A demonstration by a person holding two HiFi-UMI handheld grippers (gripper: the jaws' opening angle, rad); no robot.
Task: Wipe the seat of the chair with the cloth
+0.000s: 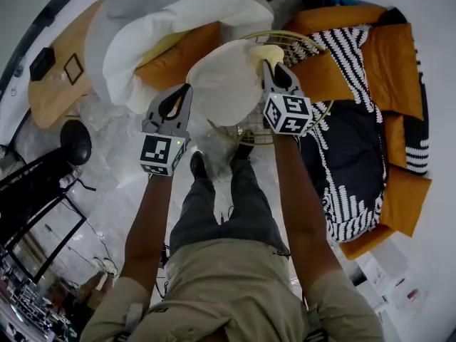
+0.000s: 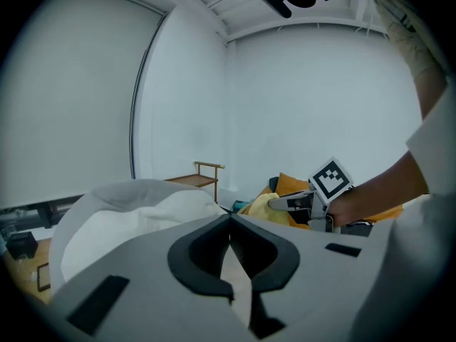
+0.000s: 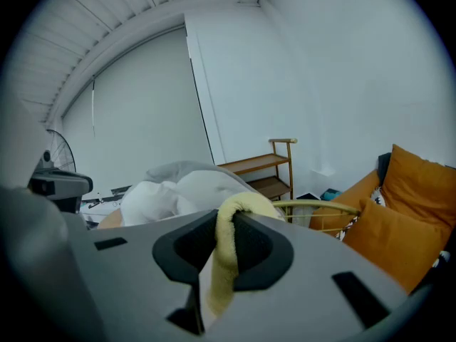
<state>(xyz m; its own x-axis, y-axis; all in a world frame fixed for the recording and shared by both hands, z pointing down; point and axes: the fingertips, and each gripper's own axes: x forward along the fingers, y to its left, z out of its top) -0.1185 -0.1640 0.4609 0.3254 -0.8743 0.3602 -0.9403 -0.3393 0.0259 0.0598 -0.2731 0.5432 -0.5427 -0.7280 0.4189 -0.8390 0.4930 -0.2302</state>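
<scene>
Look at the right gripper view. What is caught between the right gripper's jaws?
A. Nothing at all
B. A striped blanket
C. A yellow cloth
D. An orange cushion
C: in its own view the right gripper has its jaws closed on a fold of the yellow cloth, which hangs down between them.

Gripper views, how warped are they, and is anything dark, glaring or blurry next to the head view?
Left gripper view: heavy fisheye, black corners, the left gripper looming dim and soft up close. Right gripper view: same warp and dark rim, the yellow cloth in the right gripper fairly crisp, cool flat light. Head view: also curved at the edges, evenly lit, no glare.
</scene>
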